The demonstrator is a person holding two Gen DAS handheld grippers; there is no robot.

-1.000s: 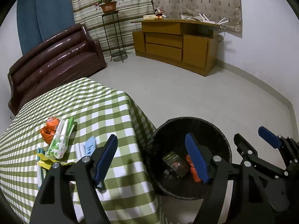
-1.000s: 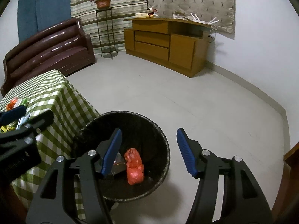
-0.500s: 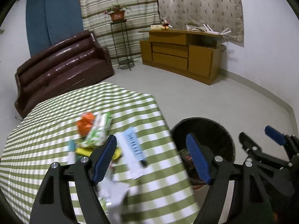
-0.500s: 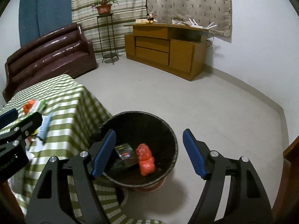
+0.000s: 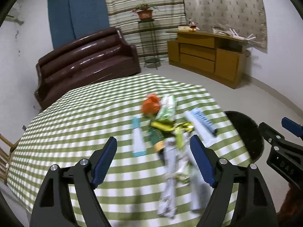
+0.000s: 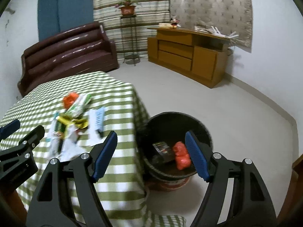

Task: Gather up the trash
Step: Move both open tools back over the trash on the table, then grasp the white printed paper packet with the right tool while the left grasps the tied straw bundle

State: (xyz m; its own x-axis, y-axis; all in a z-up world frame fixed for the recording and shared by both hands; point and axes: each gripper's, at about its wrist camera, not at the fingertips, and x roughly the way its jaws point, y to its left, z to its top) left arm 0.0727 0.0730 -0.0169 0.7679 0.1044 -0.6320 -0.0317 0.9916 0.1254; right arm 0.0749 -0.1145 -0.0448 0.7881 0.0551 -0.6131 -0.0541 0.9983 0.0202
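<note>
Left gripper (image 5: 153,160): jaws spread wide, nothing between the blue pads; it hangs above the near part of the table, with the trash pile ahead and slightly to its right.

Right gripper (image 6: 151,155): jaws likewise spread and empty, poised over the gap between the table edge and the waste bin.

Table (image 5: 75,124): covered with a green-and-white checked cloth.

Trash pile (image 5: 166,132), on the table's right portion near the edge beside the bin: a crumpled orange bag (image 5: 151,104) at the far end; a green-and-white wrapper (image 5: 167,107) touching it; a yellow wrapper (image 5: 164,125) below; a pale blue tube-like packet (image 5: 137,138) to the left; a light blue comb-like item (image 5: 201,119) on white card to the right; white crumpled paper (image 5: 170,170) nearest the gripper. Details are blurred.

Waste bin (image 6: 166,119): black, round, standing on the floor just beside the table. Inside it lie a red-orange bag (image 6: 181,156) and a dark printed packet (image 6: 163,149).

Background: brown leather sofa (image 5: 85,60), wooden cabinet (image 5: 208,54), potted plant (image 5: 144,13) on a metal stand.
</note>
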